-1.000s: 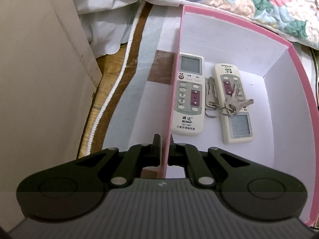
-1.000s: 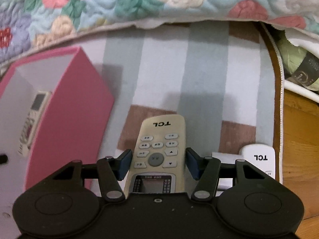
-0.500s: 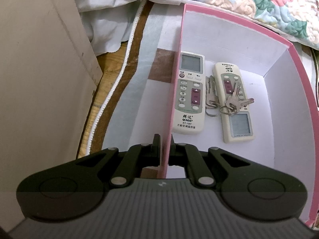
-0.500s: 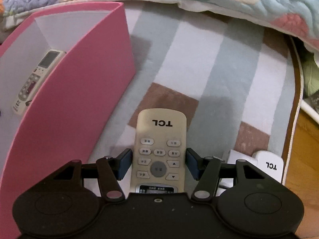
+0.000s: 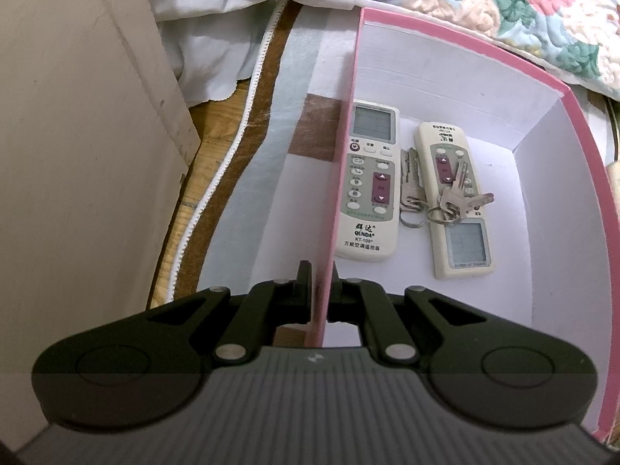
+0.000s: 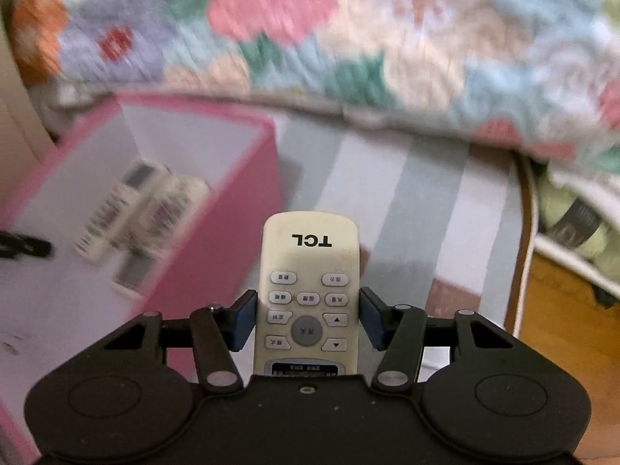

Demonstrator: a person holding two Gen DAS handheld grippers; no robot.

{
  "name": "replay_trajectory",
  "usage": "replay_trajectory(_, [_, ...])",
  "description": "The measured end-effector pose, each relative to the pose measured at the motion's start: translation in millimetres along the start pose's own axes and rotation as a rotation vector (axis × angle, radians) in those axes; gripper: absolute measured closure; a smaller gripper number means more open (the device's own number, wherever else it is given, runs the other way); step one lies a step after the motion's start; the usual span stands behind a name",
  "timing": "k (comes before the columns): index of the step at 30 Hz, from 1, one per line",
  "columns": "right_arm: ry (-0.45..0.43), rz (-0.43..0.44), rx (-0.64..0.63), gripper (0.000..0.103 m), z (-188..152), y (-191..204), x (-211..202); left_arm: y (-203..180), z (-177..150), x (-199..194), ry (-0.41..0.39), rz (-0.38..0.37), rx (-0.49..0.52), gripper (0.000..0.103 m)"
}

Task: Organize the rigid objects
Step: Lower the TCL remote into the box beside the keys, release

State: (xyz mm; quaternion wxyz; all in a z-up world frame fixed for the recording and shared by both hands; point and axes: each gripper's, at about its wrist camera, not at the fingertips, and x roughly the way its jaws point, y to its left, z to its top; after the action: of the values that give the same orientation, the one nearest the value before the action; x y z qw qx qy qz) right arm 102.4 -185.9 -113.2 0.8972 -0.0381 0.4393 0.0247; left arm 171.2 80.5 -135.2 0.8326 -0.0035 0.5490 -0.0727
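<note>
My left gripper (image 5: 321, 283) is shut on the left wall of the pink box (image 5: 341, 178). Inside the box lie a white QUNDA remote (image 5: 371, 182), a second white remote (image 5: 457, 201) and a bunch of keys (image 5: 445, 197) partly on top of it. My right gripper (image 6: 308, 319) is shut on a cream TCL remote (image 6: 308, 286) and holds it above the striped rug, to the right of the pink box (image 6: 217, 240). The box's remotes (image 6: 135, 213) show blurred in the right wrist view.
A floral quilt (image 6: 348, 38) hangs along the far side. The striped rug (image 6: 418, 201) lies under the box, with wood floor (image 6: 558, 333) at the right. A beige cabinet side (image 5: 77, 135) stands left of the box. A green yarn ball (image 6: 573, 224) lies at the right.
My right gripper has lifted the TCL remote higher and swung, so the box interior now shows more; the view is motion-blurred. My left gripper has stayed clamped on the box wall.
</note>
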Motion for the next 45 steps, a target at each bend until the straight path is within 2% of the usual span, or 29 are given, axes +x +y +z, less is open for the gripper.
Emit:
replay_trajectory(3, [-0.065,0.032,-0.021,0.042,13,10,-31,2,0,0,0.002,-0.004,-0.001,0.098])
replay_trajectory(7, [-0.091,0.135,-0.044,0.042,33,32,-57,1,0,0,0.001,0.000,0.007,0.098])
replay_trajectory(10, [-0.083,0.206,-0.070,0.042,47,53,-57,1,0,0,-0.001,-0.001,0.009,0.098])
replay_trajectory(13, [-0.061,0.235,-0.163,0.042,58,80,-44,2,-1,0,-0.002,-0.007,0.001,0.098])
replay_trajectory(18, [0.004,0.196,-0.358,0.042,79,116,-8,3,-1,-1,-0.003,-0.009,0.006,0.098])
replay_trajectory(20, [0.047,0.159,-0.389,0.042,88,121,12,4,-1,-1,-0.002,-0.014,0.004,0.098])
replay_trajectory(23, [0.111,0.091,-0.377,0.042,96,123,41,4,-1,-1,-0.003,-0.016,0.007,0.098])
replay_trajectory(28, [0.184,0.037,-0.349,0.042,93,128,72,1,-2,-1,-0.009,-0.006,0.022,0.098])
replay_trajectory(36, [0.208,-0.084,-0.413,0.042,82,135,95,2,-2,0,-0.008,-0.013,0.018,0.098])
replay_trajectory(42, [0.220,-0.121,-0.414,0.040,81,130,99,0,-2,-1,-0.011,-0.007,0.027,0.098])
replay_trajectory(45, [0.206,-0.070,-0.322,0.040,89,115,86,0,-2,-1,-0.011,-0.009,0.026,0.098])
